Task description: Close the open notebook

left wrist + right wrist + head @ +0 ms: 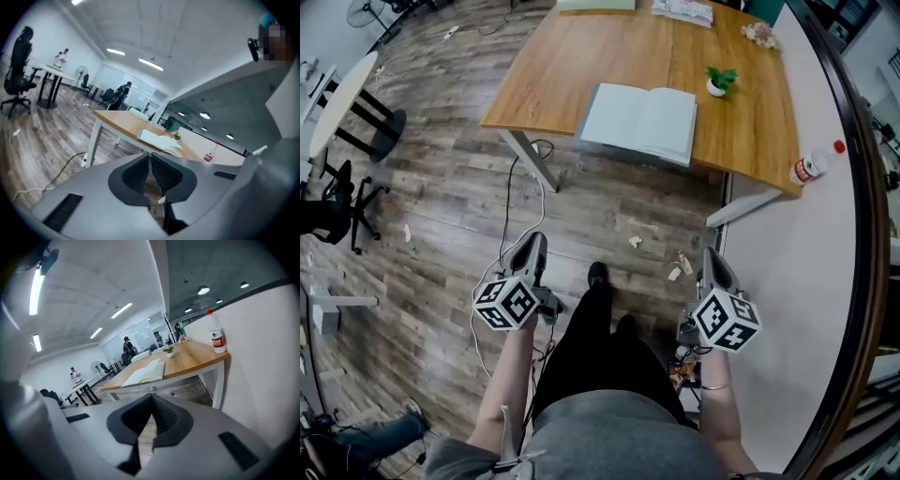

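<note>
Head view, upper middle of the frame: a wooden table (581, 66), and on it a notebook (642, 122) lying open and flat near the front edge, pale pages facing up. Just up and right of the notebook, a small potted plant (719, 82). At the table's right front corner, a water bottle (811, 167) with a red cap, close against the white wall (797, 281) filling the right side of the frame.

Lower half of the same view: left gripper (532, 246) at lower left and right gripper (713, 258) at lower right, each with its marker cube toward the bottom of the frame and its tip aimed up toward the table. Both well apart from the table and the notebook, out over the wood-plank floor (441, 187). Between them, black trousers (600, 356) and one dark shoe (598, 274). A thin cable (506, 216) trailing over the floor from the table leg down toward the left gripper.

Left gripper view: jaws pressed together, ribbed pads meeting in one seam at centre frame, nothing caught between them. Beyond and just above the jaws, the open notebook (159, 139) on the table, bottle to its right.

Right gripper view: jaws likewise brought fully together and empty. Above them, slightly left of centre, the open notebook (145, 373). Plant behind it, bottle upright at the upper right.
</note>
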Available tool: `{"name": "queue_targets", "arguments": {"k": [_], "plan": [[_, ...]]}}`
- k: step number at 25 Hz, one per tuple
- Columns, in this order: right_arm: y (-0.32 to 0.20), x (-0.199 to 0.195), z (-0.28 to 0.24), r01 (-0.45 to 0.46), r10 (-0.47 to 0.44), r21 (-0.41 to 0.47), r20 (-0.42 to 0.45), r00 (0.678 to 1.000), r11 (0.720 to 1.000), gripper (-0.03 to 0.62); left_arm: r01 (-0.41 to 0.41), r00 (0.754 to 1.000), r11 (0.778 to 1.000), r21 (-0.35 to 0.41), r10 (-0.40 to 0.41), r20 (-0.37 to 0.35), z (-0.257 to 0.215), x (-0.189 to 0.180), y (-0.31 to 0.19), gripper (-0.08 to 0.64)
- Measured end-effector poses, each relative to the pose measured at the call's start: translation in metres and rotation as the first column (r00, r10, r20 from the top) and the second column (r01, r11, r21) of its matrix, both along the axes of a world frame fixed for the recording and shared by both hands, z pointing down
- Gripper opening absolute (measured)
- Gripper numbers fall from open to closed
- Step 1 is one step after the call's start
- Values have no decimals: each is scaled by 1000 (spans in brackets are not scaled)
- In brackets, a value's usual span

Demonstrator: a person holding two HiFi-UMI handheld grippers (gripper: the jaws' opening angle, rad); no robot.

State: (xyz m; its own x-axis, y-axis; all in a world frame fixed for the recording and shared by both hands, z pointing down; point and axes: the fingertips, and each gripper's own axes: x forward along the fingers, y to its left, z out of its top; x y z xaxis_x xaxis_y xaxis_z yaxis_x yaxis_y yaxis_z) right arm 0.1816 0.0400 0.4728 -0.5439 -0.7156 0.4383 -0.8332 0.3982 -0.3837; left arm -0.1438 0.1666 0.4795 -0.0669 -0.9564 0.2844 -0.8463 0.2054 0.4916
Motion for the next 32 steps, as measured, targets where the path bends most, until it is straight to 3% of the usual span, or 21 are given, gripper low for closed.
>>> {"name": "queue_targets", "arguments": {"k": [4,10,15,19,22,32], "plan": [[41,2,-17,27,-23,74,-48,999,997,6,-109,984,994,-17,111,140,-31,36,15,31],[95,-6,-36,21,-19,155,-16,1000,988,5,-184,963,983,22,176,204,-44,54,45,29],[145,-16,-43,-17,24,214,-26,999,977,2,-232,953,972,31,220,208,-38,64,81,29],[181,-21,-46,-21,38,234,-70,997,972,2,-287,947,956,57,274,165,-38,77,100,29],[199,-20,-48,-31,51,235,-82,995,972,2,-323,932,945,48,310,188,-40,87,109,29],[184,-20,-59,-4,25,267,-75,997,964,2,-375,887,927,2,359,290,-47,118,92,26]]}}
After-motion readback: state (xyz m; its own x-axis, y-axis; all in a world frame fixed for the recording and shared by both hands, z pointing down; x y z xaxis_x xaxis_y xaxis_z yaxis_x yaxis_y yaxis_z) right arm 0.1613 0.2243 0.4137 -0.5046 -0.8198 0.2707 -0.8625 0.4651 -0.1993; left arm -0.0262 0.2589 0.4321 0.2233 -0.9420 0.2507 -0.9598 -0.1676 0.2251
